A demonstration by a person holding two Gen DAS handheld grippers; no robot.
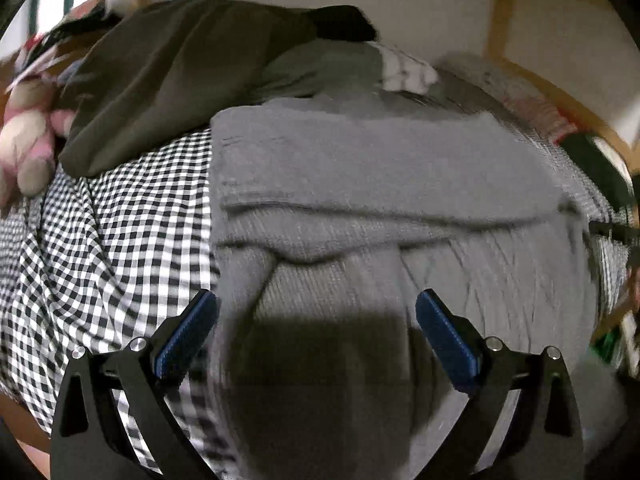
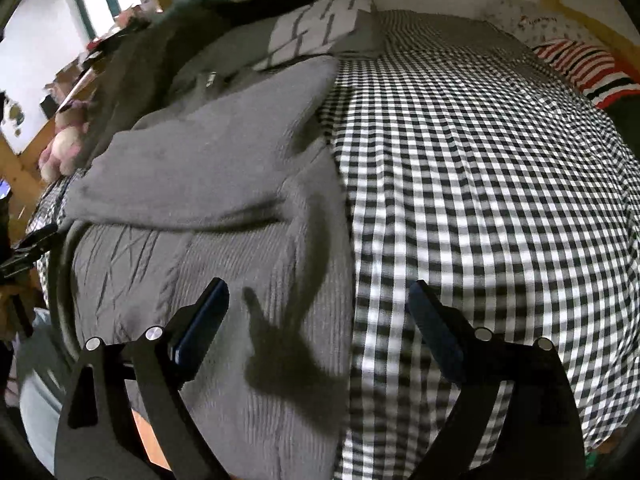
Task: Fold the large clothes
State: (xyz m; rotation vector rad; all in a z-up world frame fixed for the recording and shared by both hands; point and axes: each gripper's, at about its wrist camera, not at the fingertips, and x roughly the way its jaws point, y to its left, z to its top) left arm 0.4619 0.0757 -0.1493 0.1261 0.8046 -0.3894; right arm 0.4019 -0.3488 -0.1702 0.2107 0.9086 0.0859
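While the left wrist view is motion-blurred, the left gripper (image 1: 316, 316) clearly stands wide, blue pads apart, nothing between them. It hangs over a grey knitted sweater (image 1: 380, 208) filling the centre and lower right of the frame, top part folded down over the ribbed body. Black-and-white checked bedcover (image 1: 120, 240) shows at left; olive-green cloth (image 1: 160, 80) is piled upper left, pink plush toy (image 1: 28, 148) at the left edge.

Right wrist view: right gripper (image 2: 318, 312) is also wide, nothing held, fingers straddling the sweater's right edge. Sweater (image 2: 208, 184) occupies the left half, checked bedcover (image 2: 480, 184) the right half. Red-and-white striped fabric (image 2: 580, 68) sits upper right, a white pillow with dark lines (image 2: 320, 28) top centre. Wooden frame (image 2: 592, 28) runs behind.
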